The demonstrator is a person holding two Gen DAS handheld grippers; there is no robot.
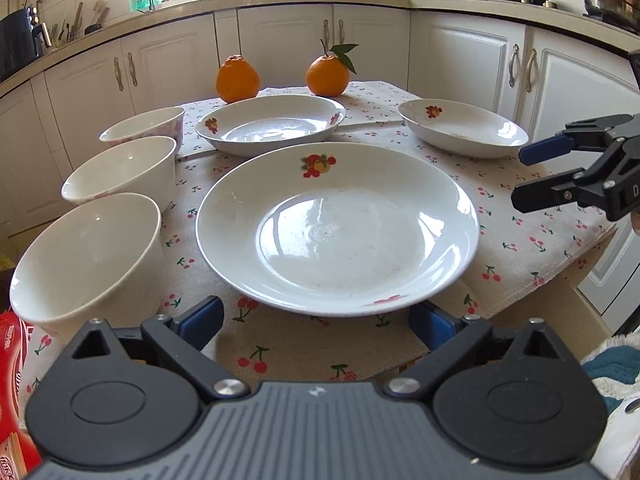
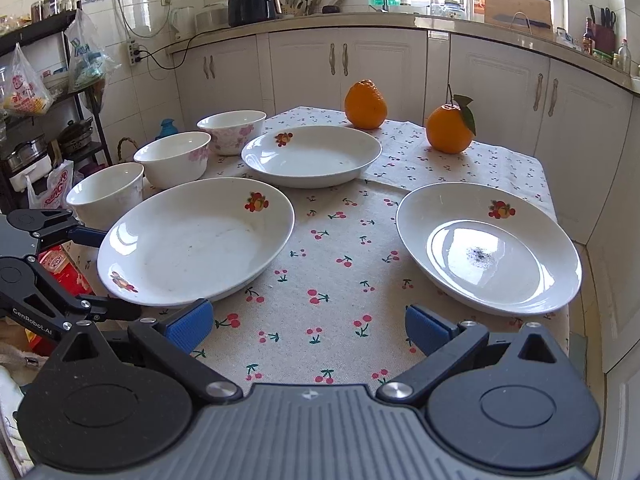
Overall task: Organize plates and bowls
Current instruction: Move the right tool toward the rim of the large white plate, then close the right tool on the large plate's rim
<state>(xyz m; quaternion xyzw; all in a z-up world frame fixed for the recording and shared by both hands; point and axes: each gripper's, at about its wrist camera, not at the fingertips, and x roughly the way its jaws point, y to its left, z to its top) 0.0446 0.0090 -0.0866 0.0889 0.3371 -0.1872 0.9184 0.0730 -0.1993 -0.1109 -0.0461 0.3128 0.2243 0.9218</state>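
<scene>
Three white fruit-print plates lie on the cherry-print cloth: a near one point(image 1: 338, 228) point(image 2: 196, 242), a far one point(image 1: 270, 124) point(image 2: 312, 156), and a right one point(image 1: 462, 128) point(image 2: 488, 254) with a dark smudge. Three white bowls stand in a row at the left: near point(image 1: 90, 258) point(image 2: 106, 194), middle point(image 1: 122, 174) point(image 2: 174, 158), far, with pink flowers point(image 1: 146, 126) point(image 2: 232, 130). My left gripper point(image 1: 316, 324) point(image 2: 90, 272) is open, just before the near plate's front rim. My right gripper point(image 2: 308, 328) point(image 1: 524, 176) is open and empty over the cloth between the near and right plates.
Two oranges point(image 1: 237, 79) point(image 1: 328, 76) stand at the table's far edge. A red package point(image 1: 12, 392) sits off the table's left front corner. White cabinets point(image 1: 280, 44) and a cluttered counter run behind. A shelf rack point(image 2: 36, 92) with bags stands far left.
</scene>
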